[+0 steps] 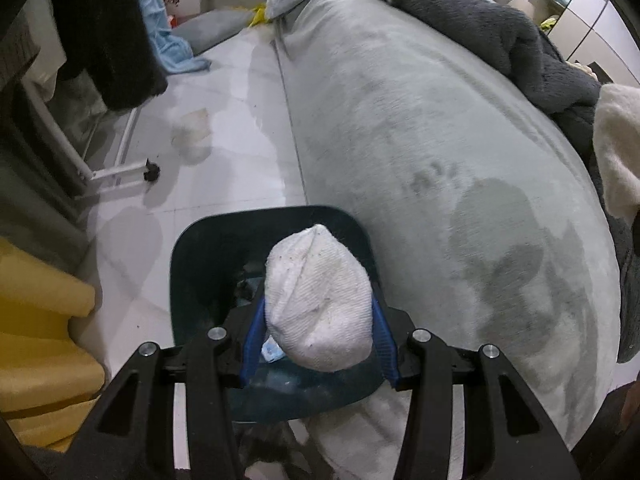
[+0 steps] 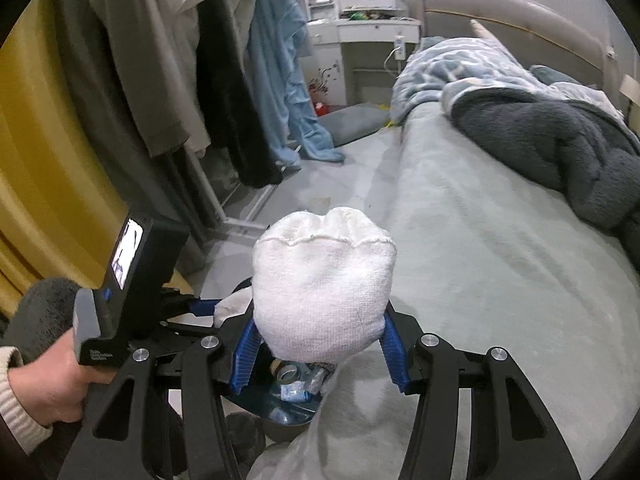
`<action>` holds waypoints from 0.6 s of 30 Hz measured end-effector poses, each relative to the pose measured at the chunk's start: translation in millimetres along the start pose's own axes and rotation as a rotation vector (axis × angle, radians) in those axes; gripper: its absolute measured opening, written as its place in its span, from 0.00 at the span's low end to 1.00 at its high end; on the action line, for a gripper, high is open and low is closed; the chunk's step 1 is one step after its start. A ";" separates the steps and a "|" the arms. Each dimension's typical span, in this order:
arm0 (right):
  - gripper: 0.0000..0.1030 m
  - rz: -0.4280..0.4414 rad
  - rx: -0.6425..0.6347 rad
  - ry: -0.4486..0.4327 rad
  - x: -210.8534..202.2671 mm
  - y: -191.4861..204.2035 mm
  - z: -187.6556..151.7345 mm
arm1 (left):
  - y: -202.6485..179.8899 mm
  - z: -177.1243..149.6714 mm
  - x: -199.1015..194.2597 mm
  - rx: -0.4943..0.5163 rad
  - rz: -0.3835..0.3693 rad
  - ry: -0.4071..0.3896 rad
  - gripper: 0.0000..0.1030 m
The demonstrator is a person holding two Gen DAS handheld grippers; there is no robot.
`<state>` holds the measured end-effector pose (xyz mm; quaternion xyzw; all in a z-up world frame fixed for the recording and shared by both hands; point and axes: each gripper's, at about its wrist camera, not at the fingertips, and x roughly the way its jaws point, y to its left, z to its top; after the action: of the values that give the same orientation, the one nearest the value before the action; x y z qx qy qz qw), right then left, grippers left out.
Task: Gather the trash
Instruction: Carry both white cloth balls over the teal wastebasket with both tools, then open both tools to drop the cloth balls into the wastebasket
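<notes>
A home bedroom: a bed [image 2: 480, 220] with rumpled blankets [image 2: 540, 148] and a padded headboard [image 2: 520, 12], clothes hanging on a rack [image 2: 192, 60], a white dressing table [image 2: 360, 32] at the far wall, yellow curtains [image 2: 40, 140] along the side

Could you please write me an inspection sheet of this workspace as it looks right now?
Surface: pale tiled floor beside a grey-green bed.
Job's things: dark bin on the floor by the bed, scraps inside; a white sock in the left gripper, another white sock in the right.
Clutter: dark fleece blanket, patterned duvet, blue towel and hanging clothes.
Grippers: left gripper and right gripper each shut on a sock.
Cables: white cord at the desk.
Surroundings: yellow curtain; bedroom.
</notes>
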<state>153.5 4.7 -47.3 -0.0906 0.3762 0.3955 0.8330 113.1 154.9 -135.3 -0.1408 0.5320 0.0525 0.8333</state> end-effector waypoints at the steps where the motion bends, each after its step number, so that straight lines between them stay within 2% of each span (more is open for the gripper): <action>1: 0.52 0.005 -0.008 0.012 6.7 1.1 -1.0 | 4.6 -1.0 2.0 -0.004 -0.004 0.010 0.49; 7: 0.52 0.027 -0.032 0.064 32.7 8.0 -2.8 | 26.8 -8.6 9.0 -0.030 -0.024 0.074 0.50; 10: 0.52 0.039 -0.040 0.086 46.1 15.3 -2.2 | 37.6 -10.4 10.7 -0.042 -0.034 0.093 0.55; 12: 0.52 0.046 -0.044 0.103 55.1 19.1 -3.1 | 43.3 -10.8 8.4 -0.047 -0.044 0.088 0.68; 18: 0.52 0.067 -0.057 0.157 83.5 33.6 -3.6 | 54.3 -10.0 -9.0 -0.023 -0.045 0.030 0.85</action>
<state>160.8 75.0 -103.2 -0.1325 0.4318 0.4252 0.7843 87.7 204.4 -140.8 -0.1632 0.5407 0.0377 0.8244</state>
